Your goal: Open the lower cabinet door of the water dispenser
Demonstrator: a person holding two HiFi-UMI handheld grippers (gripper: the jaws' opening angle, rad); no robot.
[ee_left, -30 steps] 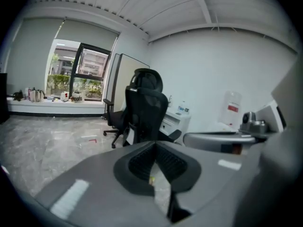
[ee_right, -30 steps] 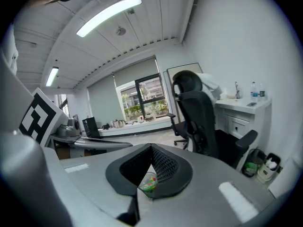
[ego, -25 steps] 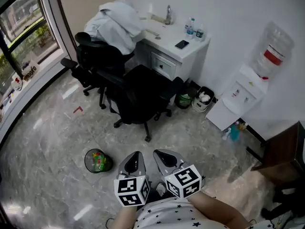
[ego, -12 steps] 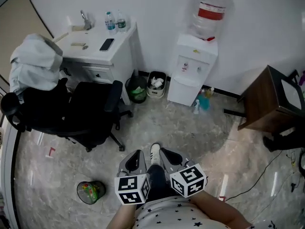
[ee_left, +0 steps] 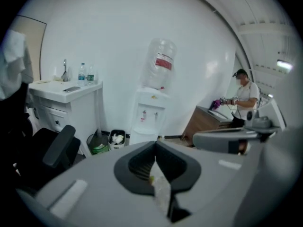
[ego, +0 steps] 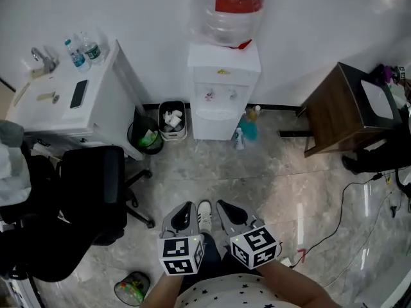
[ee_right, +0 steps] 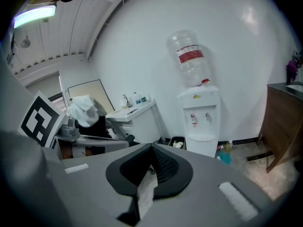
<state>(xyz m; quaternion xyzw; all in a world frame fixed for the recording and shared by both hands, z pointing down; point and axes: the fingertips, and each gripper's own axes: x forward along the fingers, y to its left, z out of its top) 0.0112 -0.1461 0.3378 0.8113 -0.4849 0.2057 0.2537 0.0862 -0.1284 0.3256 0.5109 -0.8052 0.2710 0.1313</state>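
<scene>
The white water dispenser (ego: 221, 76) stands against the far wall with a clear bottle with a red label on top. Its lower cabinet door (ego: 215, 126) is closed. It also shows in the left gripper view, the water dispenser (ee_left: 149, 115), and in the right gripper view, the water dispenser (ee_right: 202, 112). My left gripper (ego: 183, 218) and right gripper (ego: 231, 213) are side by side low in the head view, well short of the dispenser across bare floor. The left gripper (ee_left: 155, 145) and right gripper (ee_right: 151, 148) each have their jaws together with nothing between them.
A white desk (ego: 64, 101) and black chair (ego: 83, 197) are at the left. Two waste bins (ego: 172, 119) stand left of the dispenser, and a blue bottle (ego: 249, 128) right of it. A brown cabinet (ego: 340, 108) and floor cables (ego: 340, 217) are at right. A person (ee_left: 244, 96) stands by that cabinet.
The view has swung from the desk and chairs round to face the dispenser, now centred. Both grippers moved along together and stayed shut.
</scene>
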